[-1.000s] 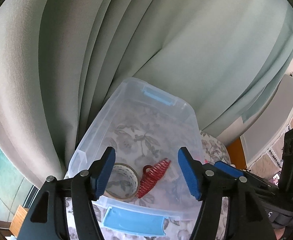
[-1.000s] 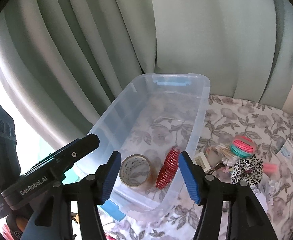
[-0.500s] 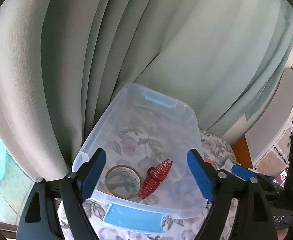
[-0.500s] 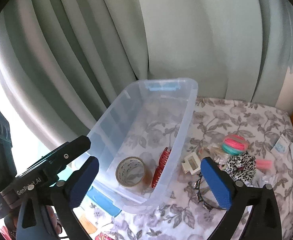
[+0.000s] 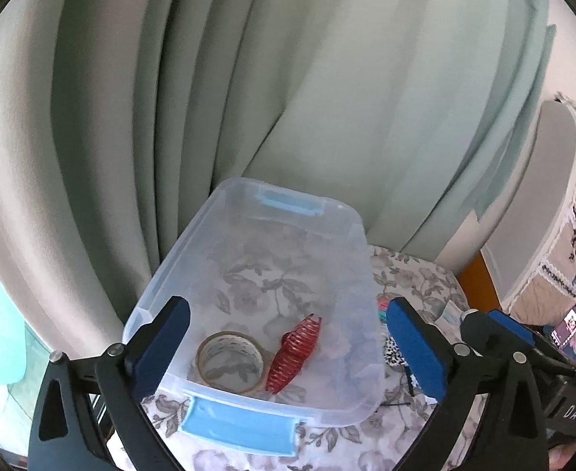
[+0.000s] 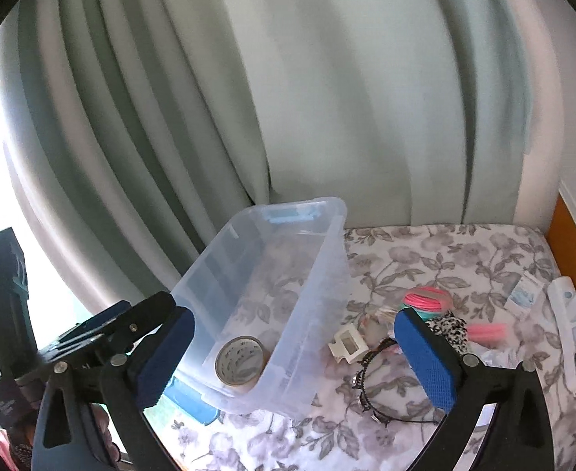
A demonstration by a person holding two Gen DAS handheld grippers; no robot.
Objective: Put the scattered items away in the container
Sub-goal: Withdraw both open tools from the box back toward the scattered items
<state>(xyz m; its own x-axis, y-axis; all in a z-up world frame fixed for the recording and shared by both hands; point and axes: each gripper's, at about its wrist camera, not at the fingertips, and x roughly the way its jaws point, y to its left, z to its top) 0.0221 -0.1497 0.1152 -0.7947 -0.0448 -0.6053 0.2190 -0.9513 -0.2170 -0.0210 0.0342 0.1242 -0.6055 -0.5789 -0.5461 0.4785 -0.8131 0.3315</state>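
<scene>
Two things lie in the clear plastic container, both at its near end, between and just beyond the spread pads of the left gripper. A roll of tape lies nearer that gripper's left pad, its open core facing up and toward the camera. Just to its right, apart from it, the red spiral hair clip lies with its long axis slanting from near-left to far-right, its far tip pointing toward the container's far right corner. The left gripper's jaws are opening, already very wide, with nothing pressed between the pads.

The container's long axis runs away from the grippers toward the pale green curtain, with a blue latch at each short end.

From the right wrist view, the right gripper stands at its widest and holds nothing; the container's near right wall lies between its pads. By its right pad, on the floral cloth, lie a white clip, a black beaded bracelet, pink and teal hair ties and a leopard-print scrunchie.
</scene>
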